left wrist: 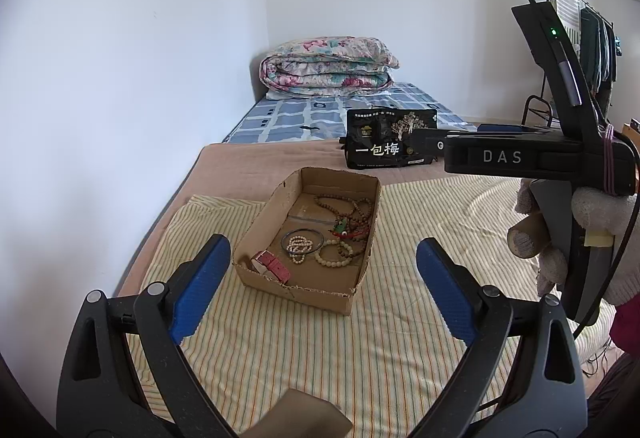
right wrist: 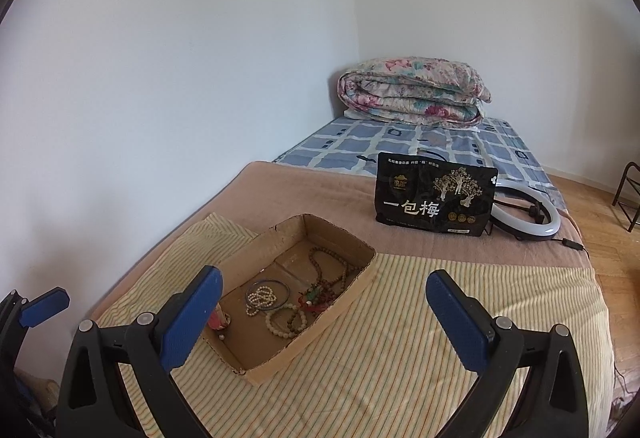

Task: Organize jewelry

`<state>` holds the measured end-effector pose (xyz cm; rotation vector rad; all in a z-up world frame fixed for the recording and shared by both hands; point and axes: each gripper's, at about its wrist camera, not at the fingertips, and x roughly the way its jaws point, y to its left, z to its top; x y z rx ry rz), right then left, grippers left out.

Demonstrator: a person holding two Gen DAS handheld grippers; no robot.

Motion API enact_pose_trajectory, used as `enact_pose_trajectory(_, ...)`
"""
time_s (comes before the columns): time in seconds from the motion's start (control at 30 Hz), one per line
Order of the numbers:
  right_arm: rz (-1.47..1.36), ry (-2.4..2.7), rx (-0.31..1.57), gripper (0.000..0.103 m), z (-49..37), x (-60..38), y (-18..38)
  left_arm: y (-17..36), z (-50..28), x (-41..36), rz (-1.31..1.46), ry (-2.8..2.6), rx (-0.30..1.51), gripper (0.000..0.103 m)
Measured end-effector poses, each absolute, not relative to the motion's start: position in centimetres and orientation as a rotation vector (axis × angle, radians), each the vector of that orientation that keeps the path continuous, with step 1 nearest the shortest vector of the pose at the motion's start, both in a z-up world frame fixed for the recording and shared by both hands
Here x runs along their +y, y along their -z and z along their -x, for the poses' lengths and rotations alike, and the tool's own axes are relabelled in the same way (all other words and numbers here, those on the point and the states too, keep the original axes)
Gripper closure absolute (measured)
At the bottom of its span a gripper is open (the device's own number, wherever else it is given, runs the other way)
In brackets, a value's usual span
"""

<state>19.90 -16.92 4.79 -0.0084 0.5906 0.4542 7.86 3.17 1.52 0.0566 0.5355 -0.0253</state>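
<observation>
Striped cloth (left wrist: 320, 338) filled the lower frame, the cardboard box (left wrist: 256, 238) at centre holding all the jewelry: brown bead strand (left wrist: 344, 204), dark bangle (left wrist: 302, 232), pale bracelets (left wrist: 334, 254), red watch (left wrist: 270, 265). Left gripper (left wrist: 324, 278) and right gripper (right wrist: 324, 318) hung apart, empty, short of the box. Best approach, likely: drop over one loose piece, avoiding the tangled strand.

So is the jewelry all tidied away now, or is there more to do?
It looks nearly finished. The bead necklace, thin bangle, bead bracelets and pink watch all lie in the cardboard box. Nothing is in hand: the left gripper and right gripper are open and empty. No loose jewelry shows on the striped cloth.
</observation>
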Motion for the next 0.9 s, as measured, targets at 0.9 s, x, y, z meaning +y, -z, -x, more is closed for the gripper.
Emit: enact_pose_trajectory(0.9,0.012,-0.451,0.598,0.000,-19.75,-17.62,-4.48,-1.13,-7.85,3.70,-0.043,-0.041,0.545,0.001)
